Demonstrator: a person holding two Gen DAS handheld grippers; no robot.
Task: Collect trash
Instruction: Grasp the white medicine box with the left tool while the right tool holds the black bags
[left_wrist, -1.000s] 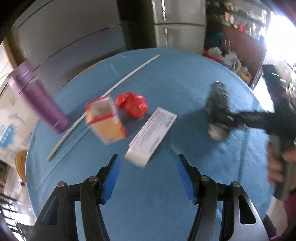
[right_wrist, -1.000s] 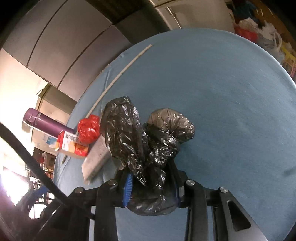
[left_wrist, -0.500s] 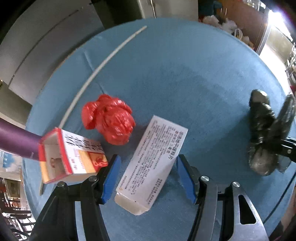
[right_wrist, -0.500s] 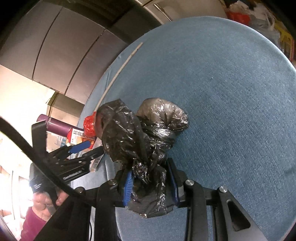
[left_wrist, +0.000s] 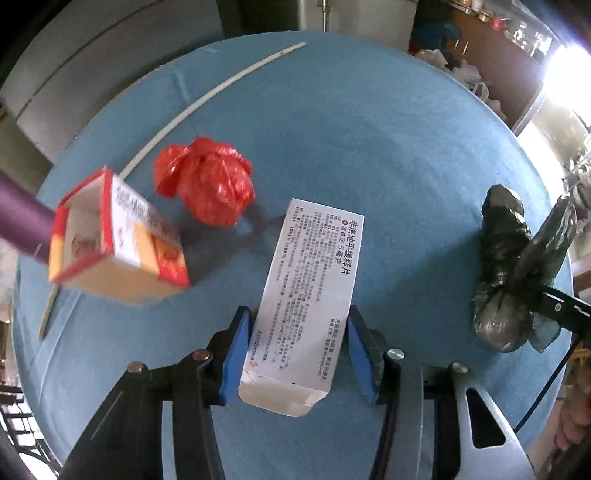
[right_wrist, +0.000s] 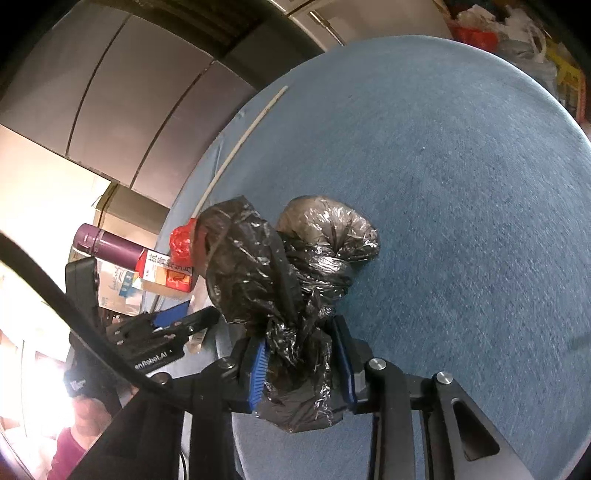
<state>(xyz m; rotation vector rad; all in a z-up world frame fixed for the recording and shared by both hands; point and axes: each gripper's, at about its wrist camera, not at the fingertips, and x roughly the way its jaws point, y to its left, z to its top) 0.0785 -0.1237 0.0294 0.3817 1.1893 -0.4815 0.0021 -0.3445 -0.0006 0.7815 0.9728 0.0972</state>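
Left wrist view: the left gripper (left_wrist: 297, 354) has just been closing its jaws around the white medicine box (left_wrist: 308, 306), which lies on the blue table (left_wrist: 388, 147); whether the pads are touching it cannot be told. Right wrist view: the right gripper (right_wrist: 303, 363) pinches the black trash bag (right_wrist: 273, 266) above the table.

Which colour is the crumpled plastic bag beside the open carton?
Red. The crumpled plastic bag shows best in the left wrist view.

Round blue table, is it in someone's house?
Probably a home dining or kitchen area. The round table with a blue cloth holds a white medicine box, and a steel fridge and cluttered shelves stand behind.
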